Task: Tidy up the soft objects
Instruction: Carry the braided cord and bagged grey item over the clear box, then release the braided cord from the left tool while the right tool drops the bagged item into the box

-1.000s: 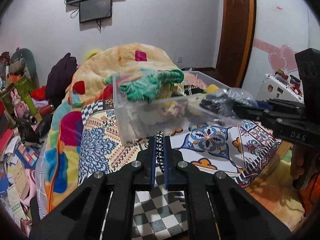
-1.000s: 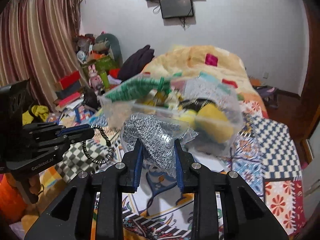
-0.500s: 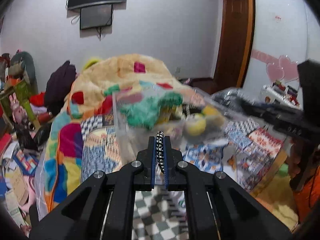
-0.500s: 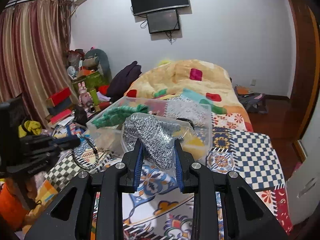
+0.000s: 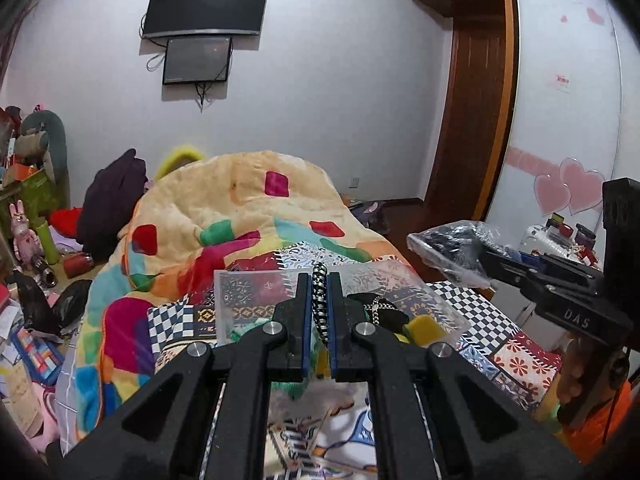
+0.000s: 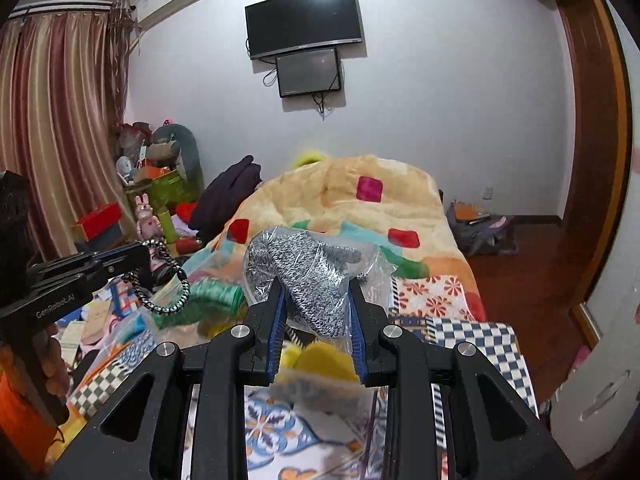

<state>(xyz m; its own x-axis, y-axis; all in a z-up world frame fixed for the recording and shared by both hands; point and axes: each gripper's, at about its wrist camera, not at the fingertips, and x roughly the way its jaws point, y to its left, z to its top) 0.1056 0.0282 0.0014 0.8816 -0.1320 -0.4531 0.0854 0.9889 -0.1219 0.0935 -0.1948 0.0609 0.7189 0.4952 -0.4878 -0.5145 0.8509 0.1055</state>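
My left gripper [image 5: 319,284] is shut on a black-and-white braided cord loop [image 5: 319,304], which hangs as a loop in the right wrist view [image 6: 160,280]. My right gripper [image 6: 316,292] is shut on a grey knit item in a clear plastic bag [image 6: 308,272], seen at right in the left wrist view [image 5: 452,248]. A clear plastic box [image 5: 256,292] sits on the bed below both grippers. It holds a green knit item [image 6: 212,300], a yellow soft piece [image 5: 424,326] and dark items.
The bed carries a patterned quilt [image 5: 472,312] and a heaped yellow blanket with coloured patches [image 5: 248,208]. Clutter, toys and boxes [image 6: 148,200] fill the floor at left. A wooden door frame [image 5: 480,120] and wardrobe stand at right. Screens [image 6: 304,20] hang on the far wall.
Both grippers have risen and tilted up, so the box now lies lower in view. Each keeps its grip on its item.
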